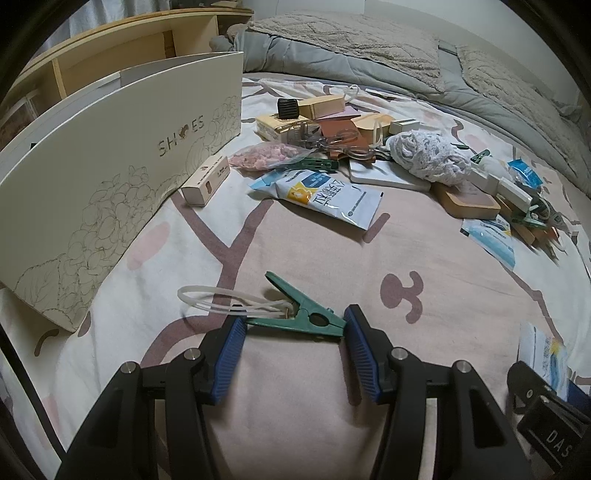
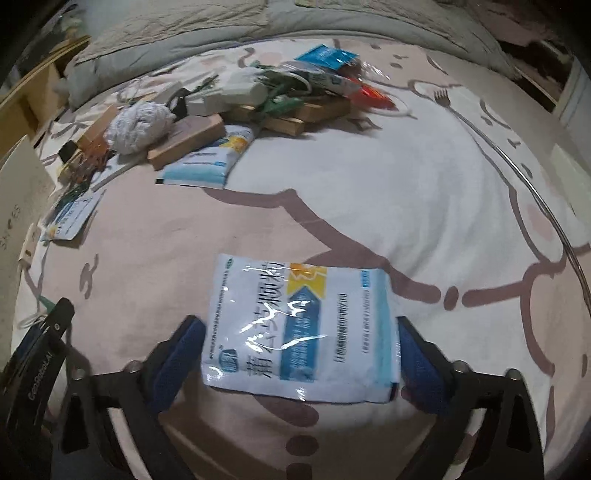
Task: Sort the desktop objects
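We are early in the sorting: our left gripper (image 1: 293, 325) clenches a green clip (image 1: 306, 319), our right gripper (image 2: 301, 345) straddles a sachet (image 2: 301, 325), unclamped, on the bedsheet (image 2: 388, 192); the pile (image 1: 369, 147) remains.

Work surface is a bed, not a desk. Bedsheet (image 1: 303, 258) pale pink and white with brown cartoon outlines, slightly rumpled. Grey quilted duvet (image 1: 369, 74) bunched along the far edge, a beige textured blanket (image 1: 351, 37) lying on top of it. Light wooden shelf unit (image 1: 122, 48) stands at the far left, beside the bed; compartments open, contents not resolvable. Pale wall (image 1: 443, 14) behind the bedding. Curtain-like fabric at top left, blurred. Lighting dim and even, indoor; soft shadows only. Right-wrist view darker, edges motion-blurred.
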{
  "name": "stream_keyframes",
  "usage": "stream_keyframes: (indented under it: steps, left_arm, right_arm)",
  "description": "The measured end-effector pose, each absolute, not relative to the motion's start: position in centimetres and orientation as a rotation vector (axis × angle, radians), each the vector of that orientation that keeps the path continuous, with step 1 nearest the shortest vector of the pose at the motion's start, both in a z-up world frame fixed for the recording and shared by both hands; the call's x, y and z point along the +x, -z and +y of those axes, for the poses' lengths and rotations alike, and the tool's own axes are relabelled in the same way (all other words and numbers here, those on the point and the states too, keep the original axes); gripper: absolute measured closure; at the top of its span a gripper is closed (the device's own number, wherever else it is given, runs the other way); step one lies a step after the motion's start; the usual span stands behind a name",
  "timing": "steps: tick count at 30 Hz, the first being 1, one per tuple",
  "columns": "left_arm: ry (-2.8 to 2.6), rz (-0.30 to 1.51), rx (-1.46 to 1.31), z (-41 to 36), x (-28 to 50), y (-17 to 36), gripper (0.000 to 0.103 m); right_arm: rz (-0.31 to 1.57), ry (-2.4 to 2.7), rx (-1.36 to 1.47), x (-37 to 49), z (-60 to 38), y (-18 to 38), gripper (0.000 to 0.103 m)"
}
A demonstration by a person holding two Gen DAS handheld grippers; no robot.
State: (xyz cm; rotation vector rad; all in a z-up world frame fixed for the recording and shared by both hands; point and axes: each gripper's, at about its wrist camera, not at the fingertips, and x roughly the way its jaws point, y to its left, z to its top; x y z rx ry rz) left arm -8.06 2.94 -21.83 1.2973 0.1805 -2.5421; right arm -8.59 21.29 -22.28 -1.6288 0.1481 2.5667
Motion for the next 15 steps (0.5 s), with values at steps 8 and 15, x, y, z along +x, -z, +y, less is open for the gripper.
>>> stream_keyframes:
  steps: [8,15]
  left_arm:
    - [2.541,0.185,1.291,2.6,-8.0,21.5,0.049]
    - [2.545,0.178,1.242,1.7,-8.0,20.5,0.049]
  right_arm:
    - [0.103,-2.618,-1.615,-8.6,20.6,21.7,0.021]
    - [0.09,-2.644,-1.614,-8.6,20.1,21.2,0.021]
